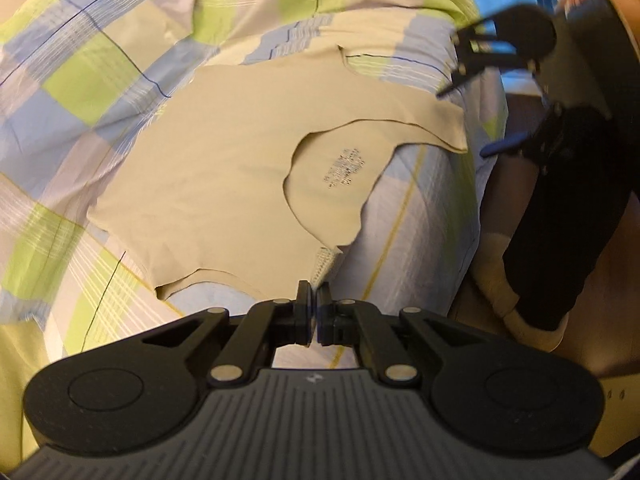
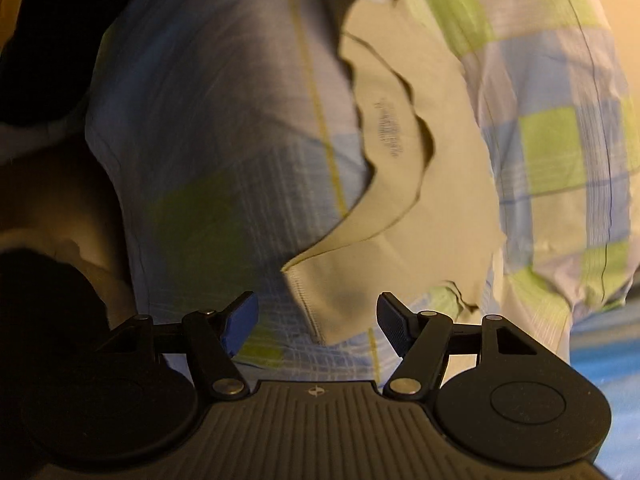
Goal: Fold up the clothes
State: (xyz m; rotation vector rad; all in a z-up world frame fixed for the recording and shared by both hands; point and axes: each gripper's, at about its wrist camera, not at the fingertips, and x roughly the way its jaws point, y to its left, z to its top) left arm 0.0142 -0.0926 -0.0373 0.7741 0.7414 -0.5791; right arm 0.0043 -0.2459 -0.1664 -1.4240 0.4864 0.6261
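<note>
Broadly, a checked bedsheet (image 1: 100, 80) fills both views, and on it, just ahead of both tools, a beige top (image 1: 224, 168) lies spread flat with its printed neck label showing, so this fits either a garment laid out for folding or one being smoothed between folds. At its near shoulder the left tool (image 1: 313, 300) has its jaws pressed together, seemingly pinching the fabric edge, though the contact is hard to make out; the right tool (image 2: 318, 320) stands wide apart and empty just above the other shoulder seam, which it would need to close on before both lift together.
</note>
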